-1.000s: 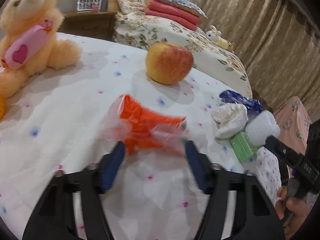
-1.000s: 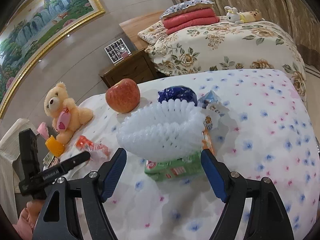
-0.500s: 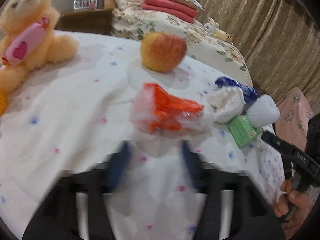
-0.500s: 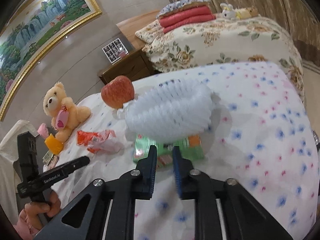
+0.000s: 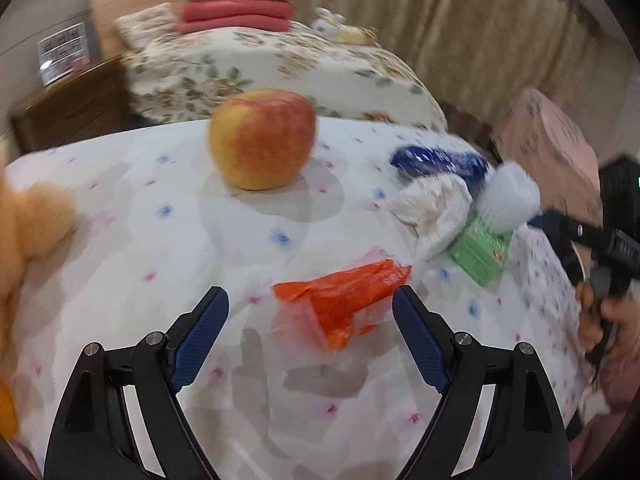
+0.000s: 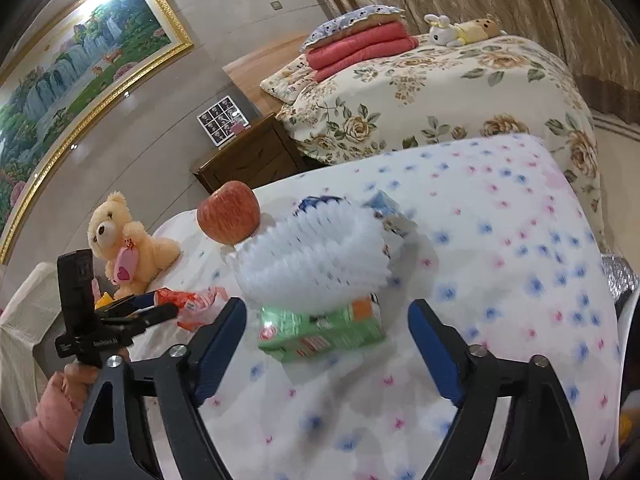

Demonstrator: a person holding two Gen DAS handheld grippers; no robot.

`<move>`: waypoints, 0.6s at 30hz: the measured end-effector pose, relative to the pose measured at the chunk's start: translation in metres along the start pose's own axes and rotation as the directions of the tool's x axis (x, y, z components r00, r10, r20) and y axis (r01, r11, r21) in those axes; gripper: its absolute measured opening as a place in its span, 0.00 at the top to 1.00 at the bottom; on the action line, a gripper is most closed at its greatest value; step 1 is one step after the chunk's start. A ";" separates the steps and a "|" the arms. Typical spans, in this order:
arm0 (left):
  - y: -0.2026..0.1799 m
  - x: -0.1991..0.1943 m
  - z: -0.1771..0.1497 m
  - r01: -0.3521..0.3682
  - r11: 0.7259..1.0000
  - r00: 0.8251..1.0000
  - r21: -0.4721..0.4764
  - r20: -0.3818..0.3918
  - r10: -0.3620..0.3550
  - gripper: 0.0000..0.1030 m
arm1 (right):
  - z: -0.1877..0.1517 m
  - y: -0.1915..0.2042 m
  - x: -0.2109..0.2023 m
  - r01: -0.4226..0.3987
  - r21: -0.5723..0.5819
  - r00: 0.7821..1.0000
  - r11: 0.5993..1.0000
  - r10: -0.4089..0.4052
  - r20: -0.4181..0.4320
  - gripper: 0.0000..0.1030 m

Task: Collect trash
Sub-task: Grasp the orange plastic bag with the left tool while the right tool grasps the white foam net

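Observation:
An orange plastic wrapper point(image 5: 344, 300) lies on the flowered tablecloth, just ahead of my open left gripper point(image 5: 310, 304), nearer its right finger. A pile of trash sits to the right: a white foam fruit net point(image 6: 316, 256) on a green carton point(image 6: 320, 332), a crumpled white tissue point(image 5: 436, 208) and a blue wrapper point(image 5: 436, 160). My right gripper point(image 6: 326, 316) is open, its fingers either side of the green carton, empty. The orange wrapper also shows in the right wrist view point(image 6: 188, 300).
A red-yellow apple point(image 5: 262, 144) stands behind the wrapper. A teddy bear point(image 6: 124, 248) sits at the table's left. A flowered bed point(image 6: 440, 96) and a wooden nightstand point(image 6: 248, 160) stand beyond the table. The table edge drops off at the right.
Both grippers shut about half a second ago and now stand open again. The left gripper has swung right, so the orange wrapper lies nearer its right finger. The right gripper has closed in on the carton.

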State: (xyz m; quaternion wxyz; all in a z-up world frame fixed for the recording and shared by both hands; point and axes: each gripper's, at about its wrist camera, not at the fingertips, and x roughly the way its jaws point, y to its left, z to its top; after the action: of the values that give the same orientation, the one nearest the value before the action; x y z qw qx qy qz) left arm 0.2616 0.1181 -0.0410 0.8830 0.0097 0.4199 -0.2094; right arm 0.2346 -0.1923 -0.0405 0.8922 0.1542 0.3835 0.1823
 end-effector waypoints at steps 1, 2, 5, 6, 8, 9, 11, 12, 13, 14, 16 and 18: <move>-0.005 0.003 0.000 0.003 1.000 1.000 0.020 -0.006 -0.003 0.16 | 0.001 0.001 0.002 0.001 -0.003 1.000 1.000 -0.001 0.001 0.15; -0.010 0.005 -0.001 -0.005 0.999 1.000 0.040 -0.005 0.006 0.17 | 0.002 0.003 0.004 -0.001 -0.004 1.000 1.000 0.001 0.000 0.15; -0.020 0.004 -0.005 -0.016 0.998 1.000 0.061 0.010 0.015 0.17 | 0.003 0.003 0.010 -0.001 -0.002 1.000 1.000 0.001 -0.005 0.15; -0.023 0.003 -0.007 -0.005 0.999 1.000 0.050 0.014 0.005 0.18 | 0.003 0.002 0.012 -0.004 0.002 1.000 1.000 0.004 -0.004 0.15; -0.025 0.002 -0.012 0.004 1.000 1.000 0.022 0.010 -0.004 0.40 | 0.004 0.004 0.013 0.004 -0.004 1.000 1.000 -0.004 0.008 0.22; -0.026 0.003 -0.014 0.000 1.000 1.000 0.009 0.004 0.000 0.41 | 0.004 0.005 0.013 0.012 -0.016 1.000 1.000 -0.011 0.021 0.38; -0.030 0.000 -0.020 -0.019 1.000 1.000 -0.012 0.014 0.019 0.52 | 0.005 0.005 0.012 0.011 -0.027 1.000 1.000 -0.011 0.026 0.63; -0.033 -0.003 -0.022 -0.014 1.000 1.000 -0.019 0.019 0.015 0.66 | 0.005 0.005 0.012 0.005 -0.026 1.000 1.000 -0.004 0.024 0.70; -0.036 -0.004 -0.025 -0.001 0.999 1.000 -0.038 0.012 0.001 0.71 | 0.005 0.005 0.010 0.001 -0.028 1.000 1.000 0.000 0.027 0.71; -0.038 -0.005 -0.027 -0.002 0.999 1.000 -0.053 0.016 0.003 0.71 | 0.004 0.005 0.007 -0.002 -0.032 0.999 0.999 0.003 0.033 0.75; -0.048 -0.009 -0.033 -0.023 0.998 0.999 -0.061 0.021 0.024 0.72 | 0.002 0.003 0.002 -0.009 -0.028 0.999 1.000 0.010 0.038 0.76; -0.057 -0.012 -0.038 -0.025 0.998 0.999 -0.066 0.033 0.027 0.74 | -0.002 0.002 -0.003 -0.018 -0.027 0.999 0.999 0.019 0.037 0.77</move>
State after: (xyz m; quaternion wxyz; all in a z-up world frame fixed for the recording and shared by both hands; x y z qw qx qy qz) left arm 0.2054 0.0775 -0.0472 0.8926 -0.0175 0.4112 -0.1842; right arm 0.2308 -0.1922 -0.0389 0.8995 0.1492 0.3626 0.1927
